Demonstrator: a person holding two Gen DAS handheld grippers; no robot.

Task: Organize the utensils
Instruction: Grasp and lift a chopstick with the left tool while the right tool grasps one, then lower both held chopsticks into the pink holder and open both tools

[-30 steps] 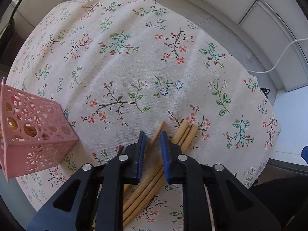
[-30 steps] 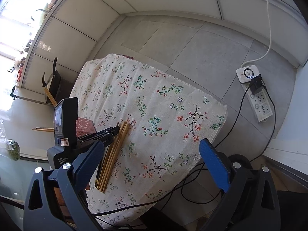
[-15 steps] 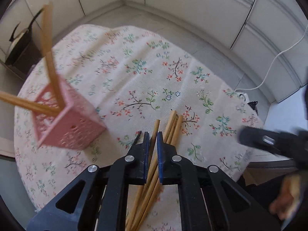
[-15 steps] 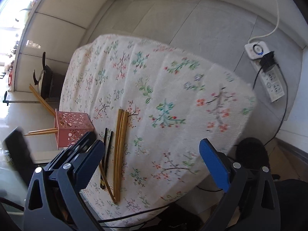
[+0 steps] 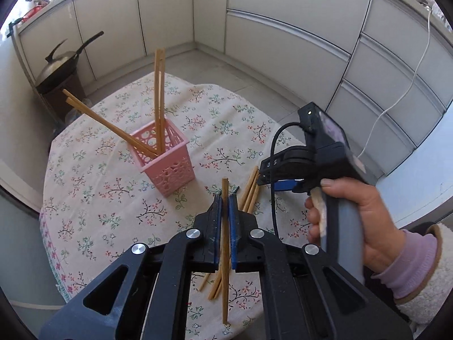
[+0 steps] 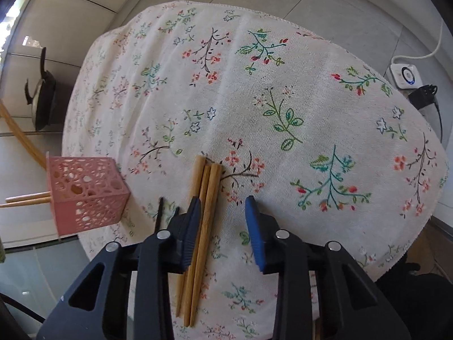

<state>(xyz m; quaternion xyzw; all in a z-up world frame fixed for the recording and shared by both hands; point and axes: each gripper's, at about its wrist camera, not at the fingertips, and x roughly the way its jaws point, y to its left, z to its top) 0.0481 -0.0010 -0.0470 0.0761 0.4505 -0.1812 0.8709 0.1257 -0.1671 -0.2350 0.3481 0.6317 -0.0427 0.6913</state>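
The left tongs (image 5: 225,201) pointed steeply down over the flowered table (image 5: 96,198), their blue pads clamped on a single wooden chopstick (image 5: 225,243) that ran lengthwise between them, its tip poking out past the pads and its other end hanging over the cloth. Beyond them stood the pink perforated holder (image 5: 167,161), with two chopsticks upright in it and two leaning out to the left.

In the left wrist view, the person's right hand (image 5: 356,215) wrapped the grey grip of the right tongs, sleeve at the wrist, and held them tilted nose-down toward the table. The right tongs (image 6: 223,221) had just been closing and stood partly narrowed, not pressing anything. Three loose chopsticks (image 6: 205,206) lay side by side on the cloth between the pads, against the left-hand pad and well clear of the other. A dark pair of chopsticks (image 6: 158,212) showed just left of that pad.
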